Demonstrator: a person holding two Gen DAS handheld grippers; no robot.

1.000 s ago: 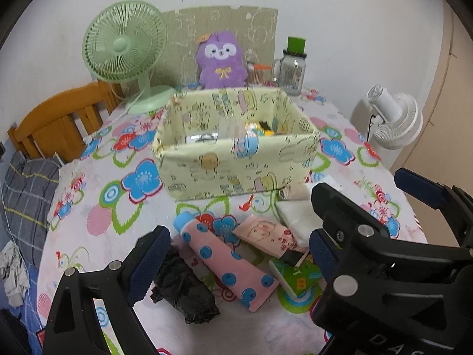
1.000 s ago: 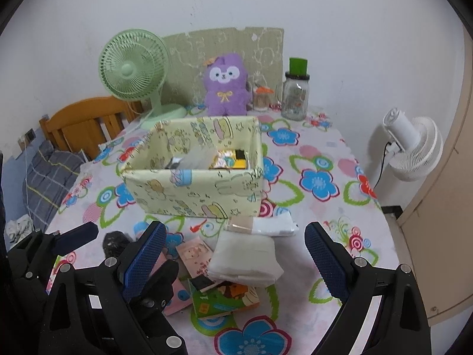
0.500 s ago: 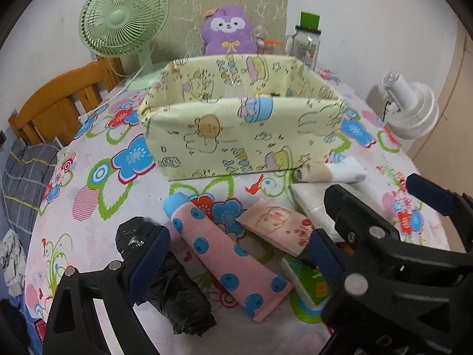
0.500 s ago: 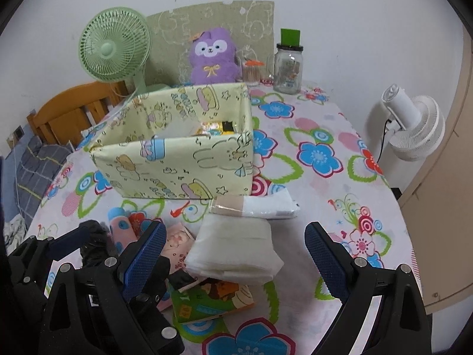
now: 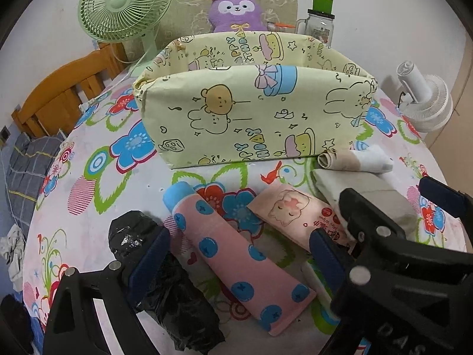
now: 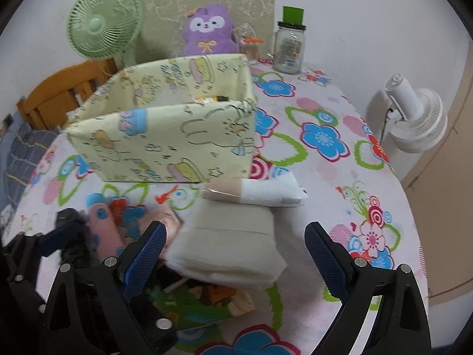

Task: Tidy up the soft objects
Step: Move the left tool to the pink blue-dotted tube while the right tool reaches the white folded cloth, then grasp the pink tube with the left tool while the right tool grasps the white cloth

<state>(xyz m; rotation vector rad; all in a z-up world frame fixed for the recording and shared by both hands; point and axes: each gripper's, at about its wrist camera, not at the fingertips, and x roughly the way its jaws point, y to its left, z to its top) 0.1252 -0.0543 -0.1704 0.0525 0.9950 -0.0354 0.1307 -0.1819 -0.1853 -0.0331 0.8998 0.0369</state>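
A yellow cartoon-print box (image 5: 254, 115) stands mid-table; it also shows in the right wrist view (image 6: 165, 142). In front of it lie a pink roll with blue dots (image 5: 236, 254), a black crumpled bag (image 5: 165, 290), a pink wipes pack (image 5: 295, 210), a folded cream cloth (image 6: 233, 245), a rolled beige-and-white cloth (image 6: 257, 192) and a green pack (image 6: 207, 304). My left gripper (image 5: 239, 263) is open, low over the pink roll, its fingers either side. My right gripper (image 6: 233, 260) is open, straddling the folded cream cloth.
A green desk fan (image 5: 124, 9), a purple plush (image 5: 236, 9) and a glass jar with a green lid (image 6: 289, 44) stand behind the box. A wooden chair (image 5: 65, 94) is at the left, a white fan (image 6: 414, 121) beyond the right table edge.
Both grippers have come down and forward toward the items in front of the box. The box now looms larger and its inside is mostly hidden. Both stay open.
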